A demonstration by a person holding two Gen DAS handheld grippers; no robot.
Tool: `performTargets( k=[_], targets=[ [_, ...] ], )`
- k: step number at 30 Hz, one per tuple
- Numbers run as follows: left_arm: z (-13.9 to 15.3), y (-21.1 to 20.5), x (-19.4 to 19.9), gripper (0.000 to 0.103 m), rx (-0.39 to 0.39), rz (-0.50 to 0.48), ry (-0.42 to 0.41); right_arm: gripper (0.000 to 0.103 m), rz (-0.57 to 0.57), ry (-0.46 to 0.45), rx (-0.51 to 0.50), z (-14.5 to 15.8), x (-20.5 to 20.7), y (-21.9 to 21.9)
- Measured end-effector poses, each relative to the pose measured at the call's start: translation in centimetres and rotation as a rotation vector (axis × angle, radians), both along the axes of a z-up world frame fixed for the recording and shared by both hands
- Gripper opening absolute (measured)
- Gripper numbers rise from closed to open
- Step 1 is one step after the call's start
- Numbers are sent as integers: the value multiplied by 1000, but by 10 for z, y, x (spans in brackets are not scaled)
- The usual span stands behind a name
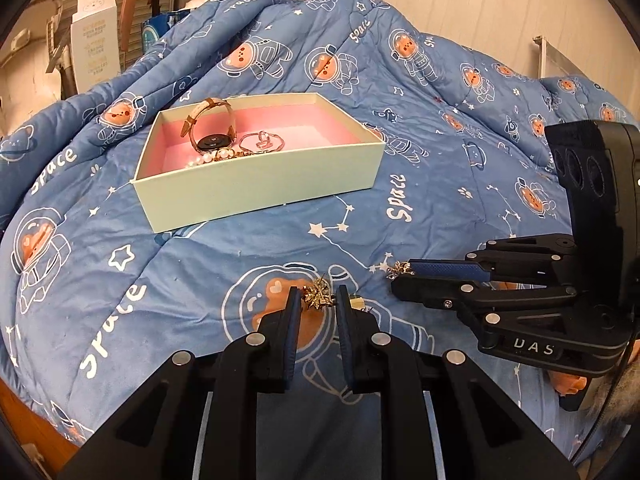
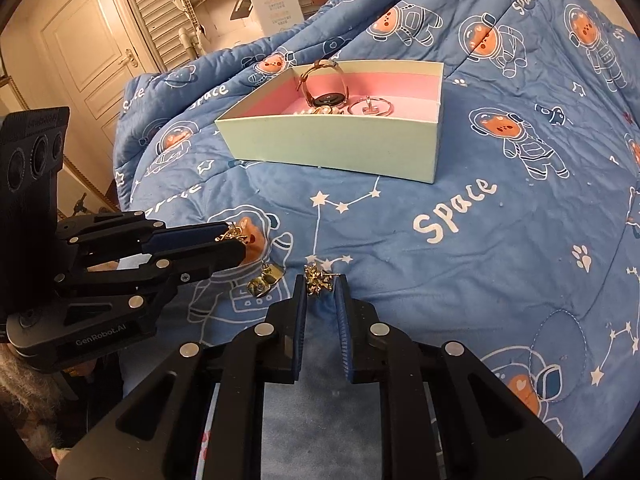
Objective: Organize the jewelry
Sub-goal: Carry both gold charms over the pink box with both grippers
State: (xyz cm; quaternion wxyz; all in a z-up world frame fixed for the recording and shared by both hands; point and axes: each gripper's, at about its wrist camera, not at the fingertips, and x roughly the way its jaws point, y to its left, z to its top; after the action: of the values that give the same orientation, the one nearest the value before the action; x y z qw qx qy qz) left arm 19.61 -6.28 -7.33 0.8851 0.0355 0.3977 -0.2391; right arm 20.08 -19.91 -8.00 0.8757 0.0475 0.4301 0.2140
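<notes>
Two small gold earrings are held above the blue bedspread, one in each pair of tongs. The left tongs are closed on a spiky gold earring pinched between the blue pads at their tips; in the right wrist view the same earring is seen at the tip of those tongs. The right tongs are likewise clamped on a second gold earring, which is seen from the left wrist view at the end of the right tongs.

Just beside the left tongs, a third gold piece lies loose on the bedspread; its shape cannot be made out clearly.

Further back on the bed, a pale green box with a pink lining stands open. Inside it, toward its left end, a watch with a tan strap stands on edge, a string of pearls lies in front of it, and silver rings lie just beside it. The right half of the box floor is bare.

Between the tongs and the near wall of the box, only open bedspread is seen. Behind the box the quilt rises in folds, and a white carton stands beyond the bed's far left edge.
</notes>
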Motion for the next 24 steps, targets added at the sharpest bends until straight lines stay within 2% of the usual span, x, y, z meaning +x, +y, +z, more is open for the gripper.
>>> performTargets(
  k=[6, 9, 18, 24],
  targets=[
    [4, 8, 1, 17, -16, 20, 3, 12, 22, -5, 1, 5, 0, 3],
    [5, 9, 1, 17, -22, 22, 6, 8, 26, -1, 6, 5, 1, 3],
    [5, 10, 1, 17, -26, 22, 0, 8, 40, -17, -30, 5, -3, 4],
    [9, 12, 2, 17, -33, 28, 0, 8, 45, -28, -3, 14, -3, 3]
  ],
)
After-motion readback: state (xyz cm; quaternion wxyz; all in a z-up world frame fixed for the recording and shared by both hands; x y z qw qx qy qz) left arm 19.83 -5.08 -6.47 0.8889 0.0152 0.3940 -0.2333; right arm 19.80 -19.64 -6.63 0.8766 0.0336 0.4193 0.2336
